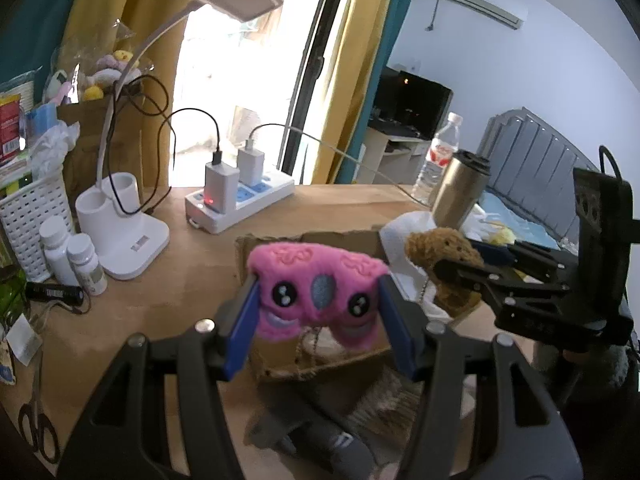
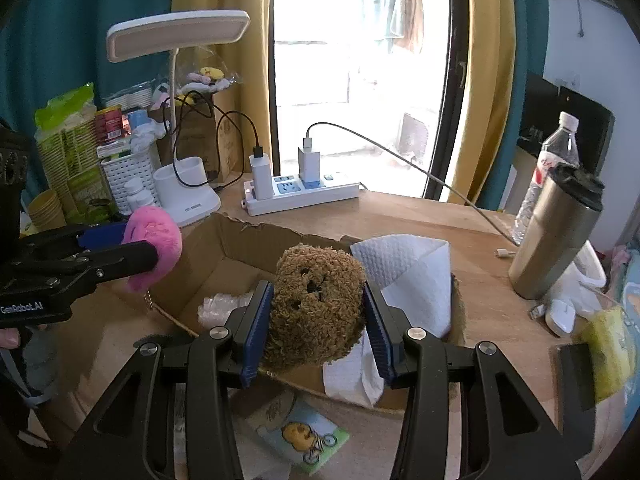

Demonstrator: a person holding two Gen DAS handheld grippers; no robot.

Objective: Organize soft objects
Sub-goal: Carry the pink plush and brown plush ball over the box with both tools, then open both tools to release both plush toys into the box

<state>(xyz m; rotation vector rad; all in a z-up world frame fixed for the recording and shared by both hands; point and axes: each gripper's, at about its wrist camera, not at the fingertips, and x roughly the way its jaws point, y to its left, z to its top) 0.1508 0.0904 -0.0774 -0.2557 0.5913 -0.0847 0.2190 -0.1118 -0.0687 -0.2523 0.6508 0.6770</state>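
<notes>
L tongs (image 1: 318, 308) clamped on pink plush (image 1: 316, 292), blue pads pressing both its sides; plush held in air above the box (image 1: 280, 248), face toward cam, bead chain hanging under it. R tongs (image 2: 318, 312) clamped on brown plush (image 2: 318, 300), also up over the box, w/ white paper towel (image 2: 404, 276) just beside it on the right, draped in the box. Both plushes side by side, apart, pink on the left. Box is torn cardboard, open top, sitting mid worktop (image 2: 460, 224). Behind box, toward worktop's far edge: power strip (image 2: 300, 194) w/ two chargers plugged in. Far-left corner: desk lamp (image 2: 180, 120), white basket (image 2: 124, 176), pill bottles (image 1: 74, 260). Right edge: steel tumbler (image 2: 556, 232), water bottle (image 2: 552, 160) behind it. Scissors (image 1: 36, 432) at near-left edge. Small card w/ cartoon (image 2: 300, 436) lies on worktop near side of box.
</notes>
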